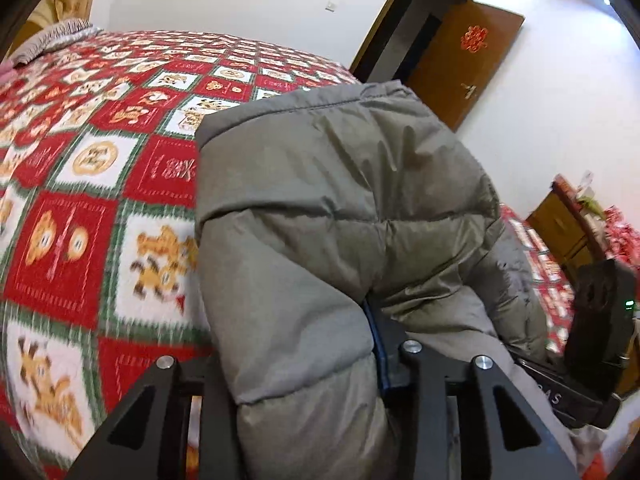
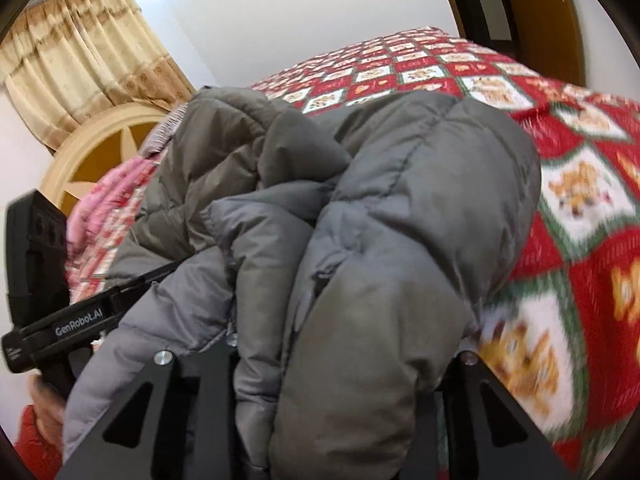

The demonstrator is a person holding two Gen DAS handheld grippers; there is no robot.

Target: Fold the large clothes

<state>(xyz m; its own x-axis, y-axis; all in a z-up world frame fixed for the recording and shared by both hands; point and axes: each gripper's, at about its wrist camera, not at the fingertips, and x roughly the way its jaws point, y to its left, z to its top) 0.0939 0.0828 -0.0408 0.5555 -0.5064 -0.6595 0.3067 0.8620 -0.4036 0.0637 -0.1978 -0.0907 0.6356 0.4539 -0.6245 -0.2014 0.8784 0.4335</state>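
The grey quilted puffer jacket (image 1: 332,216) is bunched up at the near edge of the bed, its padded bulk rising straight ahead of both wrist cameras and draping back over the tools. In the left view a thick fold of it runs lengthwise between the two black fingers of the left gripper (image 1: 320,364), which look closed on the padding; the pads themselves are buried in cloth. In the right view the right gripper (image 2: 316,356) likewise has a fat roll of jacket wedged between its fingers, and appears clamped on it. Both tools point down at a slant toward the red, white and green patchwork bedspread (image 1: 80,208), close side by side, neither plainly nearer. I judge the fold must carry forward, away from the person. Beyond stand a brown wooden door (image 1: 460,60) and beige curtains (image 2: 80,40).
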